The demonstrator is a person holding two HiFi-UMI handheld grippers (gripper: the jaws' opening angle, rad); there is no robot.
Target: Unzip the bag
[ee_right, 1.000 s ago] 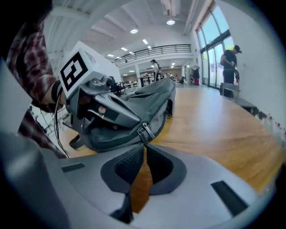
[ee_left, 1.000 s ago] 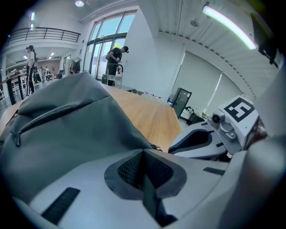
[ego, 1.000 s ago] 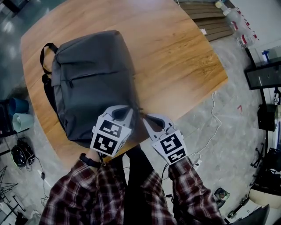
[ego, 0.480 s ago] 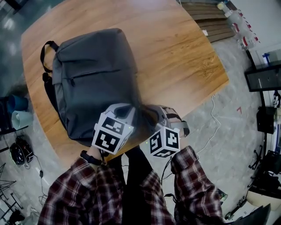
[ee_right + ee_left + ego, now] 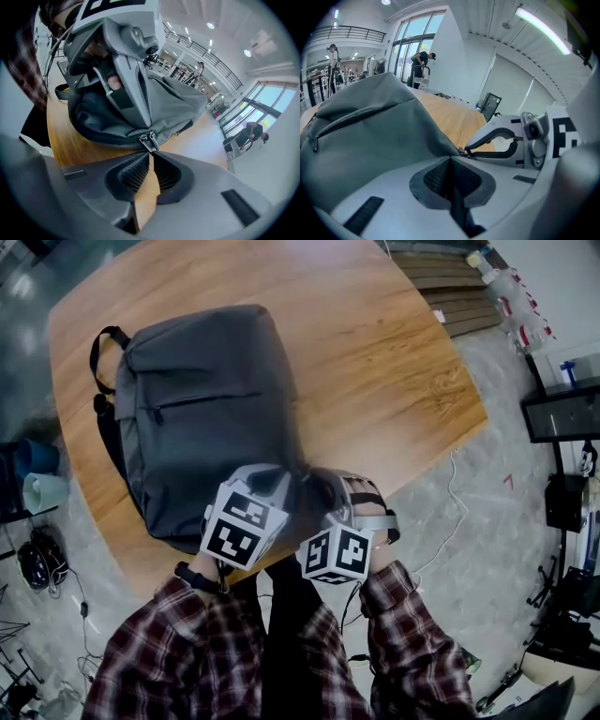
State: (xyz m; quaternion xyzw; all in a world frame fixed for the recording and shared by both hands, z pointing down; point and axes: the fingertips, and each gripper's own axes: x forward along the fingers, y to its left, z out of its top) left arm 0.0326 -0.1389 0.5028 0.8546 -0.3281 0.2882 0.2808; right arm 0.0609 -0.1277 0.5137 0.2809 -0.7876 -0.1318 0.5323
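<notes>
- The grey bag (image 5: 202, 418) lies flat on the wooden desk (image 5: 375, 352), over its left half. Its carry handle (image 5: 101, 341) points toward the far left corner, and its other end reaches the near edge.
- Both claws meet at the bag's near right corner, just beside each other.
- The left claw (image 5: 452, 159) is pressed together. Its tips appear to be pinching a fold of the bag's fabric, though the pads hide just how much is caught.
- The right claw (image 5: 149, 152) is pressed together at its tips on the two metal zip pulls (image 5: 148, 139). These sit side by side on the bag's lower seam. Bare desk shows through the gap further back between the pads.
- A closed pocket zip (image 5: 202, 401) crosses the bag's upper face, well apart from both claws.
- Each claw carries a marker cube (image 5: 236, 529) with black-and-white square patterns, not letters.
</notes>
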